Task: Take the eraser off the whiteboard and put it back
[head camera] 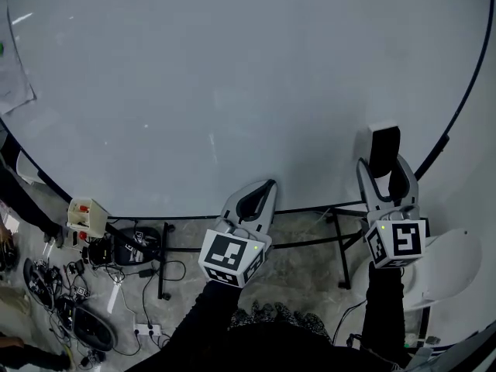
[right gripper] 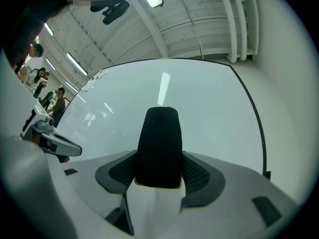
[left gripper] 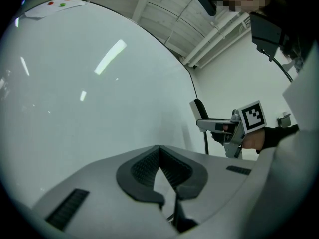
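Note:
The eraser (head camera: pixel 384 147), a white block with a black felt face, sits upright between the jaws of my right gripper (head camera: pixel 383 163), which is shut on it. It is in front of the lower right part of the whiteboard (head camera: pixel 232 91); whether it touches the board I cannot tell. In the right gripper view the eraser's black felt (right gripper: pixel 159 143) faces the camera and fills the gap between the jaws. My left gripper (head camera: pixel 263 191) hovers near the board's lower edge, shut, with nothing in it. From the left gripper view the eraser (left gripper: pixel 198 108) shows near the board's right edge.
Sheets of paper (head camera: pixel 14 60) hang at the board's top left. Below the board are the stand's black legs (head camera: pixel 164 258), cables and a power strip (head camera: pixel 147 330) on the floor. A white chair (head camera: pixel 449 266) stands at the right. People (right gripper: pixel 50 96) stand far off to the left.

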A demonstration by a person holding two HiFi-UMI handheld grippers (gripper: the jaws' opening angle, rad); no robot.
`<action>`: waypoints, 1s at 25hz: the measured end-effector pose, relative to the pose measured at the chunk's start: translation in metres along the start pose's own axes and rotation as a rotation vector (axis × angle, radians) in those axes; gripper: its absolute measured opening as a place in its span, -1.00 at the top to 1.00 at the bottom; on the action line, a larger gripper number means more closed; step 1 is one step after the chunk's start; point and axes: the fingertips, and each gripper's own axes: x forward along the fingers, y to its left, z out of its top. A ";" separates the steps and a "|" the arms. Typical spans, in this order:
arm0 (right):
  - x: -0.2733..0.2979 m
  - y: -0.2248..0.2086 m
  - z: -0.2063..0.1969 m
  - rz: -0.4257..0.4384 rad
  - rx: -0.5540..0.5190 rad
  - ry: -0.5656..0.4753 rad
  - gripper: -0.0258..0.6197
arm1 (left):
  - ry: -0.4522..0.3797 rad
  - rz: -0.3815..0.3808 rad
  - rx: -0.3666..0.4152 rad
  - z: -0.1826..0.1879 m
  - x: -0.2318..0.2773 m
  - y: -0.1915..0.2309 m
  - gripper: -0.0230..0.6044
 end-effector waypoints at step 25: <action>-0.052 0.077 0.026 0.295 0.046 -0.031 0.07 | 0.049 0.299 -0.011 -0.005 -0.139 -0.038 0.91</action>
